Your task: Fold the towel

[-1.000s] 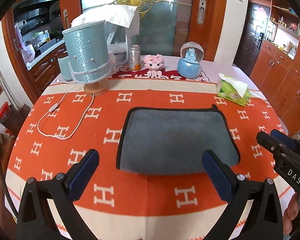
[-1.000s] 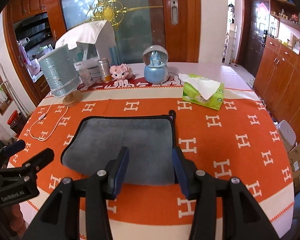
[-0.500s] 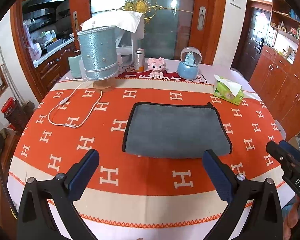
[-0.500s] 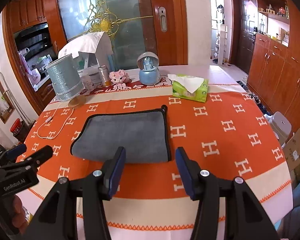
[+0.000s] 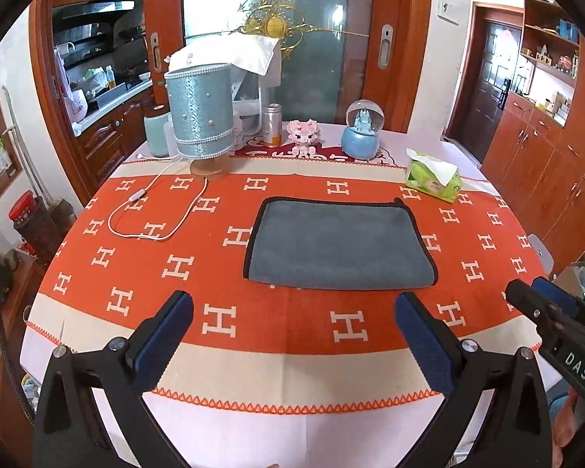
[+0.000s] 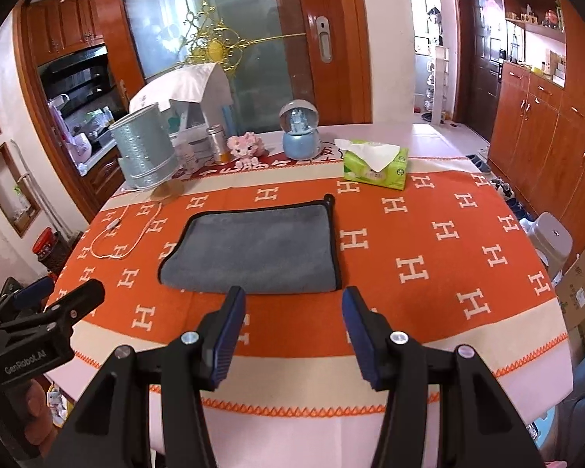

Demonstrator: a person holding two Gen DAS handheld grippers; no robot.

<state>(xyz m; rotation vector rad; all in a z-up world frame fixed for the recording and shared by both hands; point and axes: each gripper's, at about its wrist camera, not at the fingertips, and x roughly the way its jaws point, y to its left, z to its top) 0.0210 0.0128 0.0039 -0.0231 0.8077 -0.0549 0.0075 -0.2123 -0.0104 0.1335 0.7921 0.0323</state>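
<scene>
A grey towel (image 5: 339, 247) with black edging lies folded flat in the middle of the orange patterned tablecloth (image 5: 292, 327); it also shows in the right wrist view (image 6: 257, 251). My left gripper (image 5: 292, 316) is open and empty, held above the table's near edge, short of the towel. My right gripper (image 6: 292, 306) is open and empty, near the towel's front edge, held back over the table's rim. Each gripper shows at the side of the other's view (image 5: 542, 308) (image 6: 58, 304).
At the back stand a blue lamp (image 5: 201, 117) with a white cord (image 5: 152, 214), a can (image 5: 272, 124), a pink toy (image 5: 303, 134), a snow globe (image 5: 362, 132) and a green tissue pack (image 5: 433, 177). A stool (image 6: 552, 238) and boxes (image 6: 583, 284) stand right of the table.
Both grippers have pulled back and up from the towel toward the near table edge. The right gripper's jaws have opened wider. The towel has not moved.
</scene>
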